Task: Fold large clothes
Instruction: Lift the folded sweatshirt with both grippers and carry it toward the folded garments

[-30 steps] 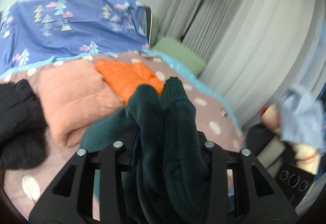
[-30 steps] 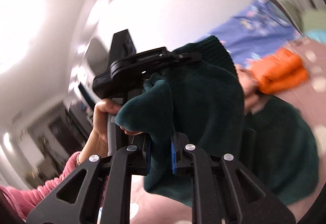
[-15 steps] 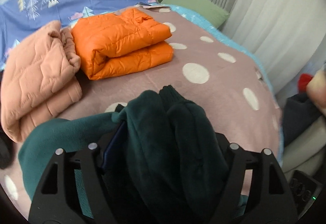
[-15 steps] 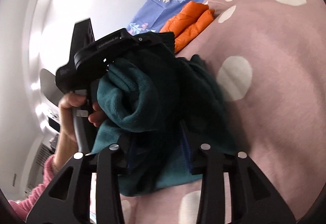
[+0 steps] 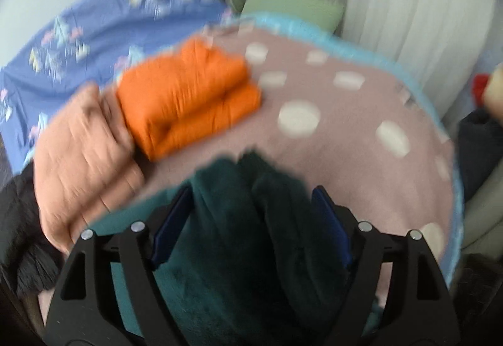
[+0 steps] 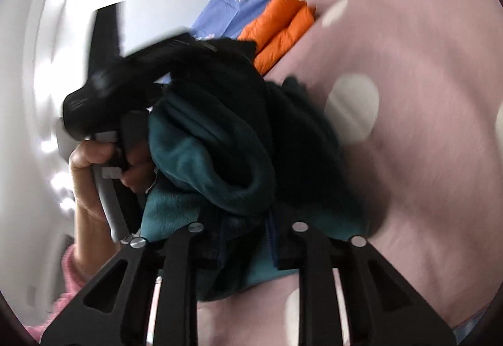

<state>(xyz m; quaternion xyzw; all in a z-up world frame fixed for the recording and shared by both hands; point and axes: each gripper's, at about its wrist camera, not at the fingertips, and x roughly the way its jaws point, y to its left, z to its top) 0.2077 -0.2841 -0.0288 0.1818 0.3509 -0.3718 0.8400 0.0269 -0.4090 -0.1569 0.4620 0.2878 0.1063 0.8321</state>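
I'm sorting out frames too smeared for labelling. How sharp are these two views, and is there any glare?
Left wrist view: motion blur smears the orange jacket and dotted blanket; the left gripper with the teal garment stays fairly crisp. Right wrist view: the white wall is blown out with glare; the blanket is streaked, the right gripper sharp.

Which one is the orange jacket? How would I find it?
Look at the pink blanket with white dots. Near its far side, beside the blue sheet, lies the orange jacket, folded double. The peach jacket touching it is paler.
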